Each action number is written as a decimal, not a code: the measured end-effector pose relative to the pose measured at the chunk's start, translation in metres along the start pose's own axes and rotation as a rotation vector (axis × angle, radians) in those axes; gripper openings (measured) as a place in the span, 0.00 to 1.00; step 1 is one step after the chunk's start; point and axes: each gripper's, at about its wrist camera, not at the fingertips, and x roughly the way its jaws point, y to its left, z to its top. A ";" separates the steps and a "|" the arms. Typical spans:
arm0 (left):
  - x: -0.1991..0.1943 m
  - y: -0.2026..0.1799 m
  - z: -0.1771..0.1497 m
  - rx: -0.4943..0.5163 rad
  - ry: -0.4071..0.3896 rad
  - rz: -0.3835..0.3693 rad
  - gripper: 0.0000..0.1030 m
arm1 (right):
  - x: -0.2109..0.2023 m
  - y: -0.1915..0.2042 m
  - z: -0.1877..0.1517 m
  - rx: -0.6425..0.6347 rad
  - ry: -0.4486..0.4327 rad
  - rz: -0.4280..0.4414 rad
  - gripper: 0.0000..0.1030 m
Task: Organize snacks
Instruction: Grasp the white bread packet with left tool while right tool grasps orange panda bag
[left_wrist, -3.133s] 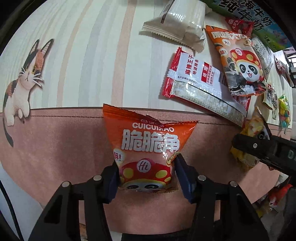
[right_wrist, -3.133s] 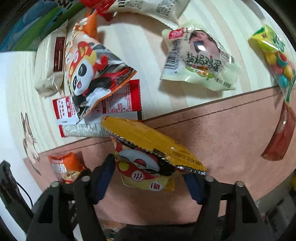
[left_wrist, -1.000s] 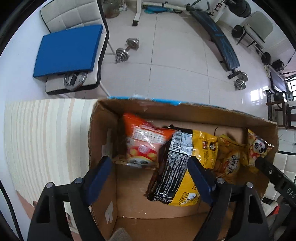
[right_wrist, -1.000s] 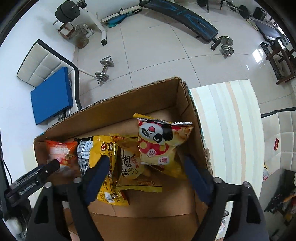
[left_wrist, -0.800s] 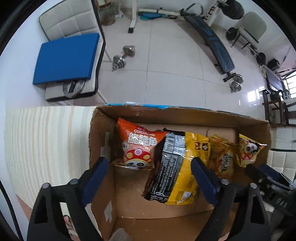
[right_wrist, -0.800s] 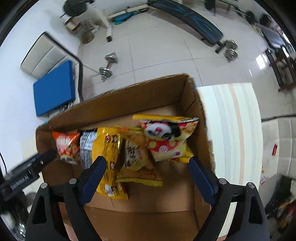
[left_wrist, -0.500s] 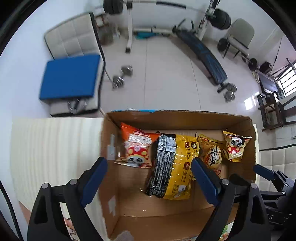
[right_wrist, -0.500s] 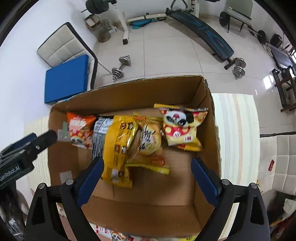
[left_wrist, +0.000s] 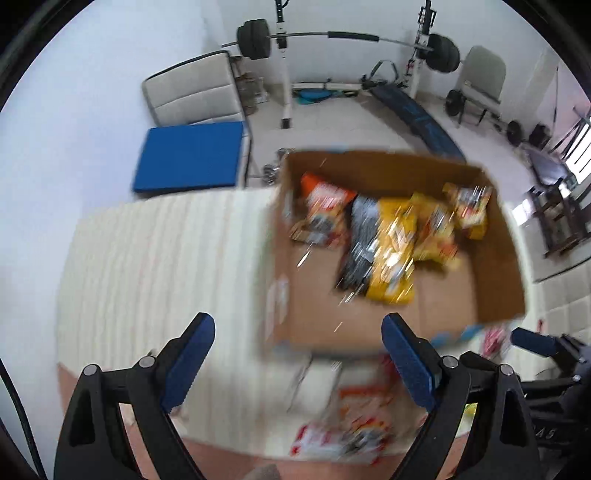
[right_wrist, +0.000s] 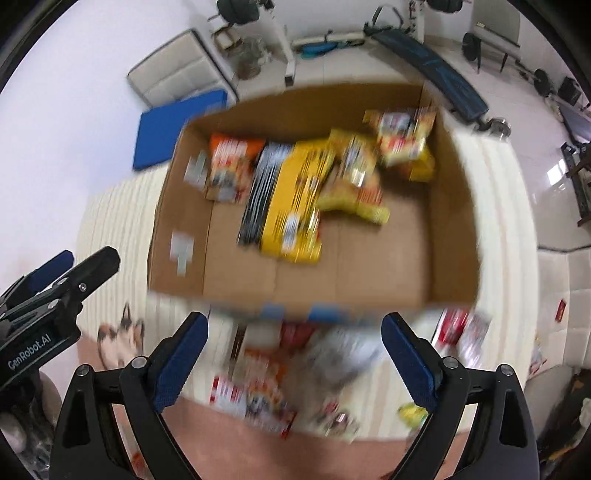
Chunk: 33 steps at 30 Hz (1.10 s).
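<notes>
Hovering over the striped tablecloth (left_wrist: 166, 258) with the left gripper (left_wrist: 297, 325) spread wide and clasping nothing, and with the right gripper (right_wrist: 294, 321) likewise splayed and empty. Looks ahead to the cardboard box (right_wrist: 454, 206), standing on the cloth beyond both pairs of fingertips and already stocked along its far wall. Counts four packets there with fair confidence: one orange packet (right_wrist: 231, 166) in the left corner, one large black-and-yellow bag (right_wrist: 288, 199) beside it, one yellow packet (right_wrist: 354, 177) leaning against that, and one panda packet (right_wrist: 402, 136) in the right corner; cannot rule out a fifth beneath, given the blur. Finds the loose snacks (right_wrist: 255, 391) unsorted on the cloth just this side of the box's near wall, below and between the right fingers, yet off towards the right finger in the left wrist view. Judges the right hand therefore squarer to the heap and the left obliged to swing rightward. Cannot count the loose packets: several, smeared together, with a few more red ones (right_wrist: 458, 328) lying apart at the box's right corner. Seems to run the long side of the nearest red-and-white wrapper roughly across the fingers, though too blurred to swear to. Calls next for a downward reach, not a forward one.
</notes>
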 end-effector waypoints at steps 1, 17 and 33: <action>0.002 0.005 -0.016 0.000 0.008 0.026 0.90 | 0.009 0.004 -0.011 -0.002 0.022 0.001 0.94; 0.097 0.053 -0.123 0.020 0.248 0.204 0.90 | 0.175 0.044 -0.083 -0.016 0.275 -0.088 0.91; 0.172 -0.014 -0.081 0.100 0.408 -0.008 0.90 | 0.148 -0.047 -0.103 0.210 0.279 -0.072 0.60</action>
